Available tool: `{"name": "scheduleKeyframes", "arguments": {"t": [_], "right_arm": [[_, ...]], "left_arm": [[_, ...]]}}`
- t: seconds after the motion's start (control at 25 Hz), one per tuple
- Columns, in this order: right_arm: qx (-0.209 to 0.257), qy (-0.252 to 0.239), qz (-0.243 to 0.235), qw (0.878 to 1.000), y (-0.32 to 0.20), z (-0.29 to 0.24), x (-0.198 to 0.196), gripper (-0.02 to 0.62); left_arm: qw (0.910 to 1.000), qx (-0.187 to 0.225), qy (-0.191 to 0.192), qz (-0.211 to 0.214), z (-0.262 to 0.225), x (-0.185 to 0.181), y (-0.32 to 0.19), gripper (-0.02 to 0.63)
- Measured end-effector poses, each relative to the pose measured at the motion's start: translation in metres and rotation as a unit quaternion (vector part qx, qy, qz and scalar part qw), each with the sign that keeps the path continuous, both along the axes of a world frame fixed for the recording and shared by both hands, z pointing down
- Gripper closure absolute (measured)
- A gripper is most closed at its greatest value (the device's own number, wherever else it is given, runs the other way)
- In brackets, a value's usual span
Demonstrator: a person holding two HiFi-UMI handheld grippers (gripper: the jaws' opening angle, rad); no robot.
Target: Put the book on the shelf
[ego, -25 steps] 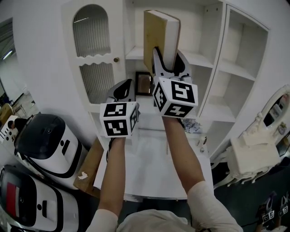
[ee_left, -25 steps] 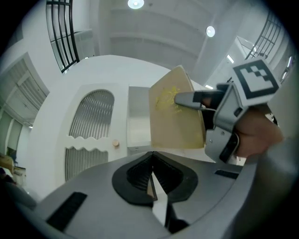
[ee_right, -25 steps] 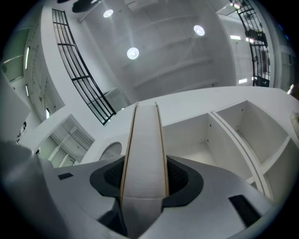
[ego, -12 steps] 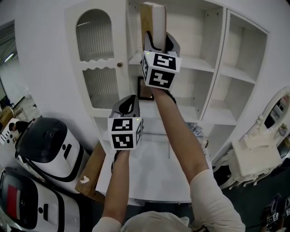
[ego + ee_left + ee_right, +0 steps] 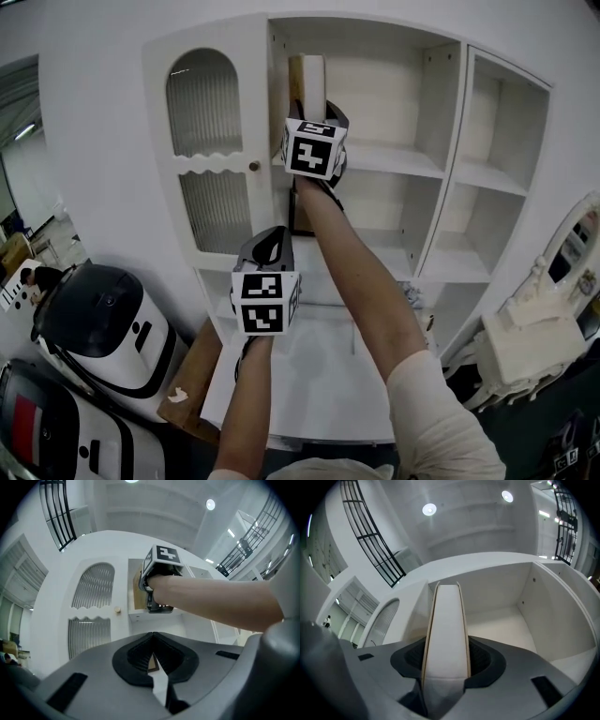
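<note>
One book (image 5: 307, 75) stands upright at the left end of the top shelf (image 5: 394, 157) of one white cabinet (image 5: 464, 141), just beside its single arched door (image 5: 211, 150). The right gripper (image 5: 314, 111) has both jaws clamped on it. Whether its bottom edge rests on the board is unclear. The left gripper (image 5: 272, 246) hangs lower, jaws together and empty. Two white machines (image 5: 94, 309) stand at lower left.

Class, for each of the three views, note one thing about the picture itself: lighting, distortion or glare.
Head view: even, soft light; the straight walls of the white shelf unit bow from the wide lens. Left gripper view: dark rounded corners, and a ceiling lamp blows out to a white spot. Right gripper view: the close book looms oversized, and two lamps glare above.
</note>
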State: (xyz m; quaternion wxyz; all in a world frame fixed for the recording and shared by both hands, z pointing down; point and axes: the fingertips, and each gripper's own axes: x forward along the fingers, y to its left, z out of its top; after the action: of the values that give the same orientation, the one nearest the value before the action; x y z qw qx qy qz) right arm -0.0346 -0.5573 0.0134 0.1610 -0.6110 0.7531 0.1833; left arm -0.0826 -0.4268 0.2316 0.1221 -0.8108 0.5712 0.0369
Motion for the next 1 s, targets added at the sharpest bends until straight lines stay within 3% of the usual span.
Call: {"name": "scheduleKeyframes", "arguments": {"t": [0.24,0.52,0.76,1.0], "right_arm": [[-0.033,0.01,0.014,0.999,-0.025,-0.002,-0.004,0.374],[-0.058,0.018,0.058,0.996,-0.055,-0.004,0.001,0.374],[-0.066,0.035,0.048,0.996,-0.06,-0.009,-0.015,0.365],[-0.064,0.04,0.014,0.997,-0.053,-0.002,-0.02,0.293]], "left_arm": [[0.9996,-0.003,-0.028,0.001,0.006,0.003,-0.005,0.591],[0.9996,-0.009,-0.027,-0.006,0.015,-0.005,-0.008,0.591],[0.9994,-0.019,-0.028,-0.01,0.024,-0.009,-0.01,0.591],[0.9992,-0.025,-0.032,0.0,0.031,-0.001,-0.01,0.591]]}}
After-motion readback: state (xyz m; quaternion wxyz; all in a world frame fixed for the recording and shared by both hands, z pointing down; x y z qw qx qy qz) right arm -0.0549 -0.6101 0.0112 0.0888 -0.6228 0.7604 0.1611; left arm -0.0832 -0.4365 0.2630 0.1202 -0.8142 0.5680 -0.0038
